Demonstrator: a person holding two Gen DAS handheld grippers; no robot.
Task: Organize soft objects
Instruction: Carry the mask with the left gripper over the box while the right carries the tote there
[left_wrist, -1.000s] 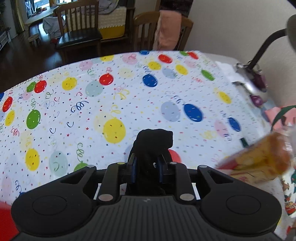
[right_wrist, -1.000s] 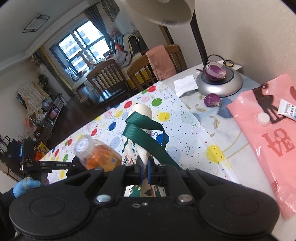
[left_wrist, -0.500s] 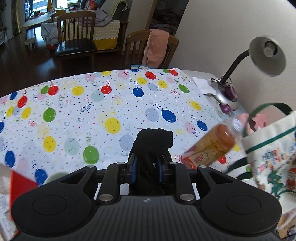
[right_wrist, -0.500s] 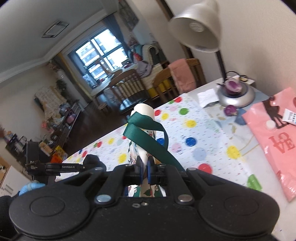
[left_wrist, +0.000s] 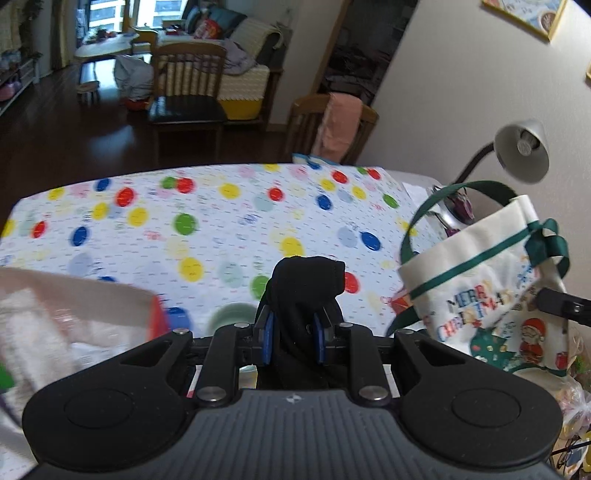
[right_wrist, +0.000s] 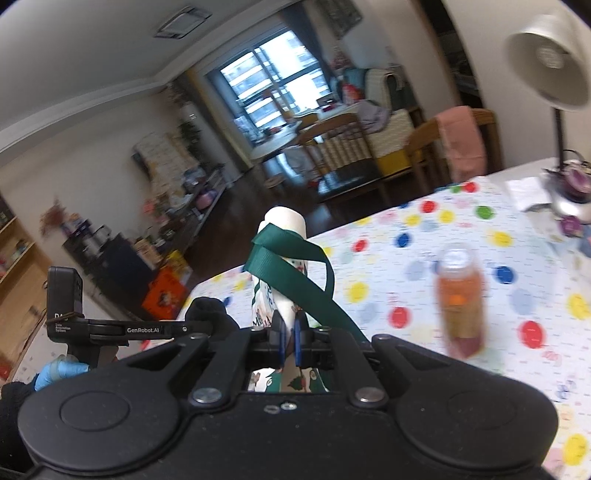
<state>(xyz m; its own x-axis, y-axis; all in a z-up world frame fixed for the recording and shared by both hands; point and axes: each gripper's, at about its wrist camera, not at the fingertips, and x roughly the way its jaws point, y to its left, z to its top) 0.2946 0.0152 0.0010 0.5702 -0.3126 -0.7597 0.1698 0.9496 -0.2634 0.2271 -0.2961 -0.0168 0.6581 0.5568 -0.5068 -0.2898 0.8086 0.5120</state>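
Left gripper (left_wrist: 293, 341) clenched on black cloth (left_wrist: 304, 291); right gripper (right_wrist: 289, 341) pinched Christmas bag (left_wrist: 487, 291) rim, right of left tool. I judged: spread mouth, lower cloth inside, avoid strap (right_wrist: 295, 275).

Illumination is soft, diffuse daylight from the window (right_wrist: 280, 92) at the far end of the room — no hard shadows, no glare. Fisheye distortion bends walls and ceiling lines near the frame edges. Motion blur smears the balloon-print tablecloth (left_wrist: 207, 229) and the orange bottle (right_wrist: 460, 299); both black gripper housings stay sharp.
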